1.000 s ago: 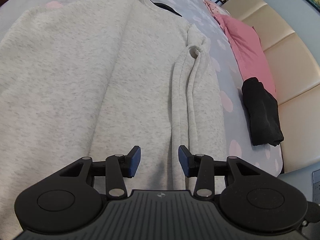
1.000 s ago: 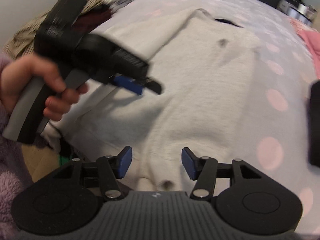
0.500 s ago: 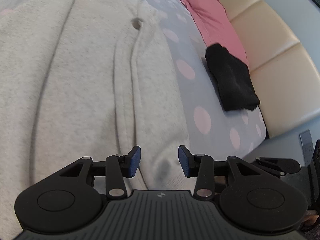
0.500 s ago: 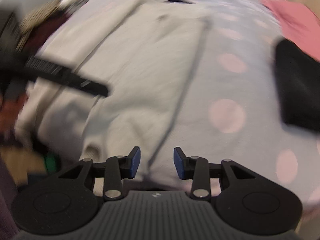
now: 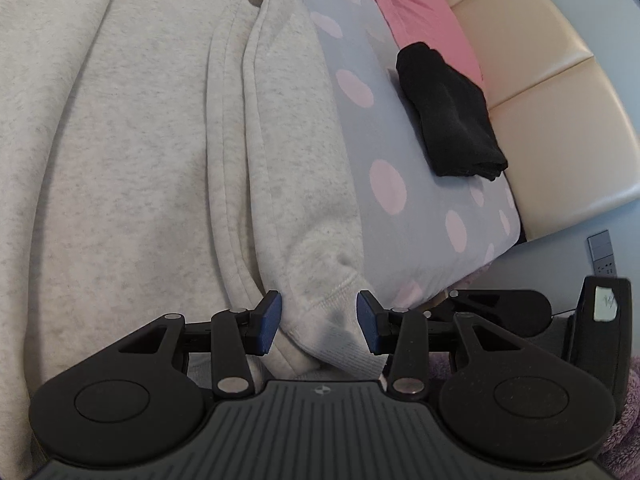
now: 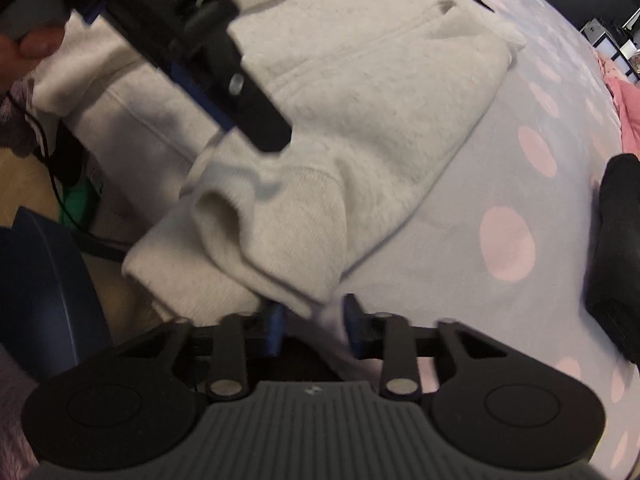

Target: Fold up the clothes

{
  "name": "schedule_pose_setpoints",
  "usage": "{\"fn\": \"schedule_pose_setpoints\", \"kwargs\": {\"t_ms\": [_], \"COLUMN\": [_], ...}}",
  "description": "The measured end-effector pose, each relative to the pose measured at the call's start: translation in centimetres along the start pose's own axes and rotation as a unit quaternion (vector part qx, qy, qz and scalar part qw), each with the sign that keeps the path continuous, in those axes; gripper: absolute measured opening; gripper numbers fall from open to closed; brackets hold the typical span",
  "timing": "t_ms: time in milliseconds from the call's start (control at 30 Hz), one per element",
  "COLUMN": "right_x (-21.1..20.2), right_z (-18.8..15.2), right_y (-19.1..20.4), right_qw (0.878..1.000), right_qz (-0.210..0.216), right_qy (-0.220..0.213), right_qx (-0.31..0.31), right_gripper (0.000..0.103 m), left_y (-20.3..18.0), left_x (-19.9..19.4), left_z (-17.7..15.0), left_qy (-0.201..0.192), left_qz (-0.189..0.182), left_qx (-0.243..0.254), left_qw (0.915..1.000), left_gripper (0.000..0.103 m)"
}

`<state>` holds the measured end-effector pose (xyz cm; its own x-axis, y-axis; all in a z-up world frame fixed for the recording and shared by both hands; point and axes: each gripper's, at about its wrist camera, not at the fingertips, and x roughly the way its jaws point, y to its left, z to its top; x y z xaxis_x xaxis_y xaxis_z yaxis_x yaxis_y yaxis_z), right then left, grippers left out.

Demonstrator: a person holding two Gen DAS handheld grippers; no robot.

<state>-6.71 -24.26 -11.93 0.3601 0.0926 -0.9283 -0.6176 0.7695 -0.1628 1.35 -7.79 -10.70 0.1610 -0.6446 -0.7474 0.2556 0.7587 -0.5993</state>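
A light grey sweatshirt [image 5: 132,152] lies flat on the polka-dot bed, one sleeve folded along its body. The sleeve's ribbed cuff [image 5: 324,312] sits between the fingers of my left gripper [image 5: 319,319], which is open and close around it. In the right wrist view the cuff [image 6: 280,232] and the hem corner hang at the bed's edge. My right gripper [image 6: 314,328] is open just below them, cloth touching its left pad. The left gripper [image 6: 208,48] crosses that view's top left, held by a hand [image 6: 24,44].
A folded black garment [image 5: 448,112] lies on the spotted sheet [image 5: 384,184] near the beige headboard [image 5: 552,92]. Pink bedding [image 5: 420,8] is behind it. A blue chair [image 6: 44,300] and wooden floor lie off the bed's left edge.
My left gripper has slid down the sleeve to the cuff at the bed's edge. The right gripper has swung in under the cuff and hem corner. Both stay open.
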Motion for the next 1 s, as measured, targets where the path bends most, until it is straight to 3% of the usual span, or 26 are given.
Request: {"fn": "schedule_pose_setpoints", "kwargs": {"t_ms": [100,200,300,400,467,633,1000], "right_x": [-0.5,-2.4,-3.5,-2.2,-1.2,-1.4,-5.4], "right_z": [0.0,0.3,0.4,-0.3,-0.6,-0.7,2.1], "right_y": [0.1,0.9,3.7,6.9,7.7,7.7,3.5], "right_qw": [1.0,1.0,0.997,0.985,0.984,0.988,0.997], "right_qz": [0.003,0.011,0.001,-0.034,-0.028,0.025,-0.013], "right_qy": [-0.008,-0.017,-0.004,0.029,0.038,0.045,-0.018], "right_qx": [0.0,-0.012,-0.083,-0.164,-0.171,-0.143,-0.077], "right_gripper": [0.007,0.006,0.006,0.004,0.002,0.001,0.01], "left_y": [0.4,0.9,1.6,2.0,2.1,2.3,2.9], "left_x": [0.9,1.2,1.3,1.1,0.9,-0.1,-2.1], "left_z": [-0.3,-0.3,-0.1,0.0,0.0,0.1,2.7], "left_qy": [0.013,0.017,0.017,0.017,0.015,0.005,-0.063], "left_qz": [0.015,0.02,0.021,0.023,0.025,0.024,0.043], "left_qx": [0.002,-0.002,-0.014,-0.024,-0.027,-0.033,-0.043], "left_qw": [0.9998,0.9996,0.9995,0.9993,0.9992,0.9992,0.9962], "left_gripper": [0.037,0.035,0.033,0.033,0.033,0.033,0.033]}}
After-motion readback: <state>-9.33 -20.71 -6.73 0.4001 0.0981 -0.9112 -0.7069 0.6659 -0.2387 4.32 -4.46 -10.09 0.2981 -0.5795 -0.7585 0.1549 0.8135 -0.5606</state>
